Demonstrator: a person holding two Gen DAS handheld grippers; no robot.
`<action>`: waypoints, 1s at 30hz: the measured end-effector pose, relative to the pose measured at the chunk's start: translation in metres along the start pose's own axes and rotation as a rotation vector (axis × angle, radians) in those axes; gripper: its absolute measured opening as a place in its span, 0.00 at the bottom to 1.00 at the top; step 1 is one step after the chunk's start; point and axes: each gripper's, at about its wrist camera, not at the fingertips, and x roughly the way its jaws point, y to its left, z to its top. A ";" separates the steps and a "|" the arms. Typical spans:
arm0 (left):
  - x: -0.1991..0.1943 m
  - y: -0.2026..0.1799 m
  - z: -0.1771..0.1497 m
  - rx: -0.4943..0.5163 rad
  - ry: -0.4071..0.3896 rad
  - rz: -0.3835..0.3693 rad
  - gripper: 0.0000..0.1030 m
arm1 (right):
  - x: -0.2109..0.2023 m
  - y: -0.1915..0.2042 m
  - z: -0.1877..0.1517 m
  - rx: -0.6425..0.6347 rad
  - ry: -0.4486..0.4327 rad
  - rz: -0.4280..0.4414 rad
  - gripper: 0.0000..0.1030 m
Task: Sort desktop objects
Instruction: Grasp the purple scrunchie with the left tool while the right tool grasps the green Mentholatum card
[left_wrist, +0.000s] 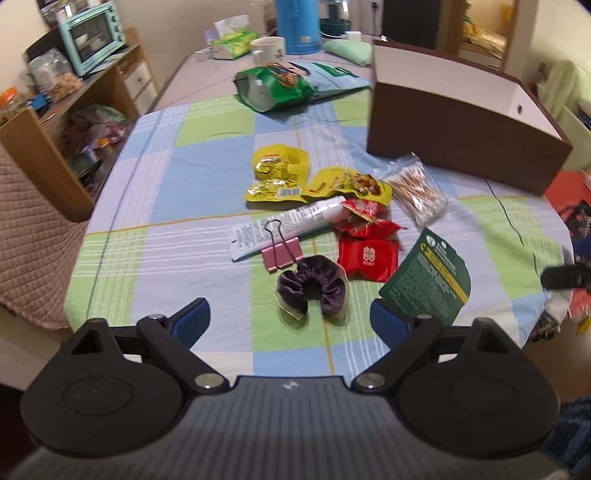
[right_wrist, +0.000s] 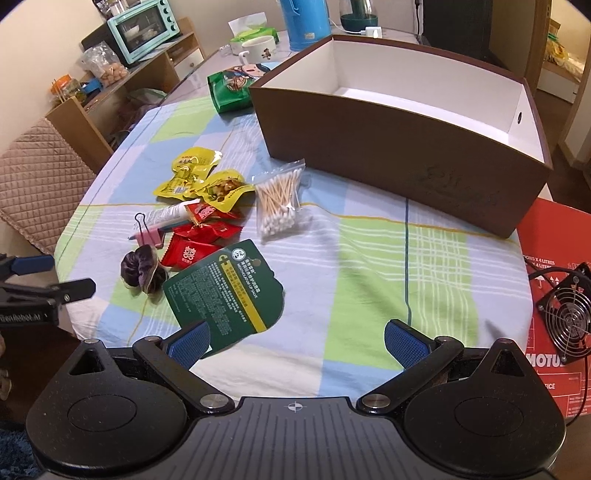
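Nearest my left wrist camera, the left gripper (left_wrist: 290, 314) hangs with its blue pads spread wide and nothing between them; I judge I have it lined up on the purple scrunchie (left_wrist: 313, 288), which lies just beyond the fingertips. Behind the scrunchie sits the pink binder clip (left_wrist: 282, 254) on a white tube (left_wrist: 288, 225), with red packets (left_wrist: 369, 254) to its right and the green card (left_wrist: 424, 280) just past the right pad. All of it is heaped close, so a grab at the scrunchie has little free cloth on the clip side. The brown box (left_wrist: 461, 147) stands well behind the scrunchie, to the right.

From my right wrist camera, the right gripper (right_wrist: 295, 343) is spread too, holding nothing; its left pad overlaps the green card's (right_wrist: 225, 295) near corner in view, though I cannot tell if it touches. The scrunchie (right_wrist: 142, 273) lies left of the card. To the card's right, bare tablecloth (right_wrist: 369, 277) runs open toward the box (right_wrist: 406, 173), whose open top looks empty, so I judge sorting has barely begun.
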 end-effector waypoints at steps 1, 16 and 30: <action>0.003 0.000 -0.002 0.008 0.004 -0.009 0.78 | 0.002 0.000 0.001 0.002 0.002 -0.001 1.00; 0.067 0.017 0.002 -0.073 0.053 -0.149 0.77 | 0.024 -0.005 0.007 0.060 0.042 -0.040 1.00; 0.104 0.026 0.007 -0.050 0.080 -0.230 0.37 | 0.047 -0.010 0.009 0.174 0.082 0.010 1.00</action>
